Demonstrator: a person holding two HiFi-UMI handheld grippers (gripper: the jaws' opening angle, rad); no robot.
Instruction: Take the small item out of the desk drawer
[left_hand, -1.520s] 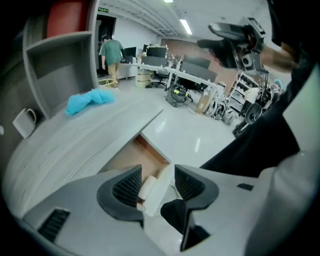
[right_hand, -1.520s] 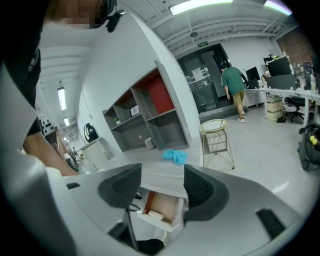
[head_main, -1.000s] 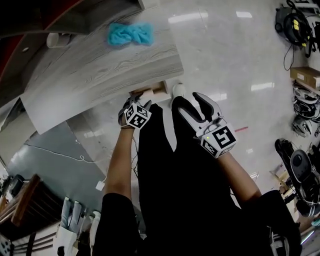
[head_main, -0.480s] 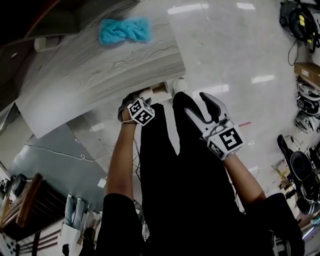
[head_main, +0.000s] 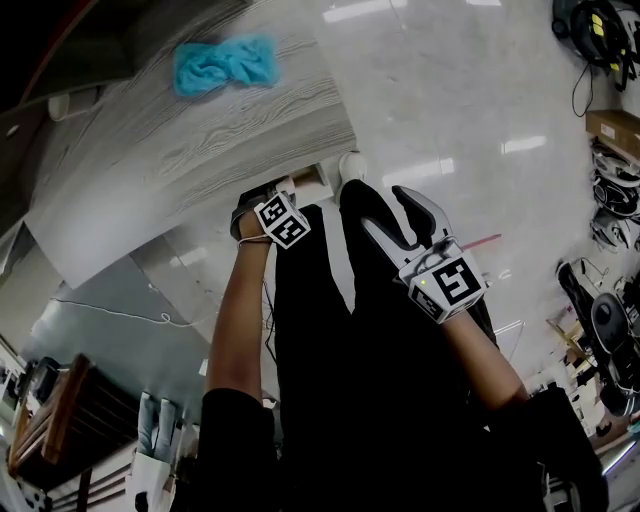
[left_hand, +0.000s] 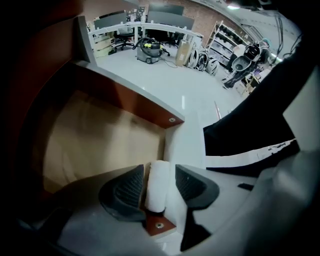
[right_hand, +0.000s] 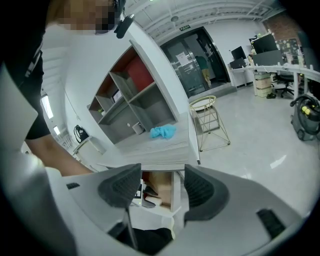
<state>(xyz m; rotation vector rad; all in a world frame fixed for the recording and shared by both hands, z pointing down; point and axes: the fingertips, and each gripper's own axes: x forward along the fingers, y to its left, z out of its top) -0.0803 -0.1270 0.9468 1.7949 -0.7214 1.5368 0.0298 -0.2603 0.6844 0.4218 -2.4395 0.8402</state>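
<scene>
Clamped the left fingers on a white cylinder, probably the small item, at the front corner of the open drawer below the surface edge. Held the right fingers spread and empty. Needed a firm squeeze and straight lift over its front wall.

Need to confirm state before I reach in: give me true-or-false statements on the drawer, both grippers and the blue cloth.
The left gripper's jaws stand either side of the white handle of the drawer. True.
The drawer is shut. False: it is open, its wooden inside showing.
The right gripper holds the blue cloth. False: it is open and empty; the cloth lies on the desk top.
The right gripper hangs clear of the desk. True.
</scene>
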